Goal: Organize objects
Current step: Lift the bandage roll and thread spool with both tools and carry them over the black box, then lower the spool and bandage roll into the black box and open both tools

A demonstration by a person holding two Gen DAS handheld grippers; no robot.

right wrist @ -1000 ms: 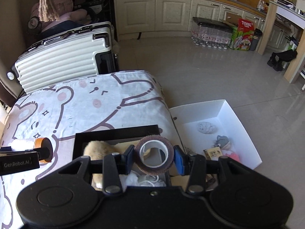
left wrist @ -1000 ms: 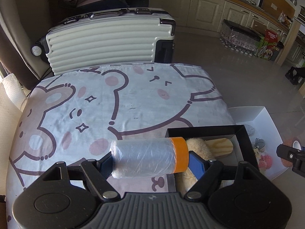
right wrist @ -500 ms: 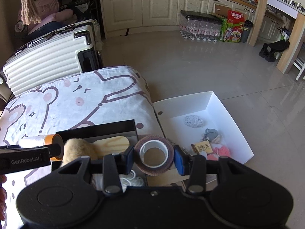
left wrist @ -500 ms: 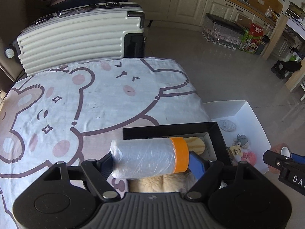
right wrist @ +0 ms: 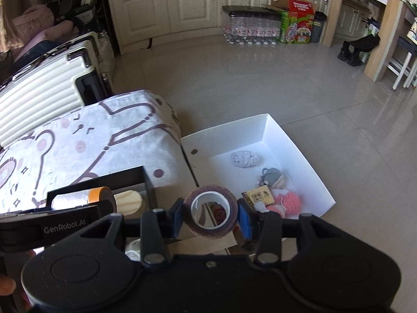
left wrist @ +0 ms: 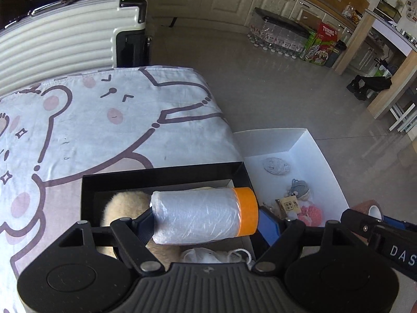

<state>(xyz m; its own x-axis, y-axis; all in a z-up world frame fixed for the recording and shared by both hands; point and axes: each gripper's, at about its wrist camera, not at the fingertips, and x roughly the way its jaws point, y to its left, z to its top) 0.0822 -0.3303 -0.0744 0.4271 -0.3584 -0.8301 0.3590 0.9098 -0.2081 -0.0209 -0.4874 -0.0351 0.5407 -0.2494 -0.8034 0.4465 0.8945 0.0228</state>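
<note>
My left gripper is shut on a roll of clear film with an orange end and holds it above the black box on the bed. The box holds a fluffy cream toy and a wooden piece. My right gripper is shut on a brown tape roll, held over the gap between the black box and the white box on the floor. The film roll also shows in the right wrist view.
The white box holds a grey pad, a grey plush, a pink item and a tag. A white suitcase stands behind the bear-print bed. Bottled water and cartons sit by the cabinets.
Both grippers have moved right with their rolls. The film roll went from over the bedsheet to over the black box. The tape roll went from over the black box towards the white box.
</note>
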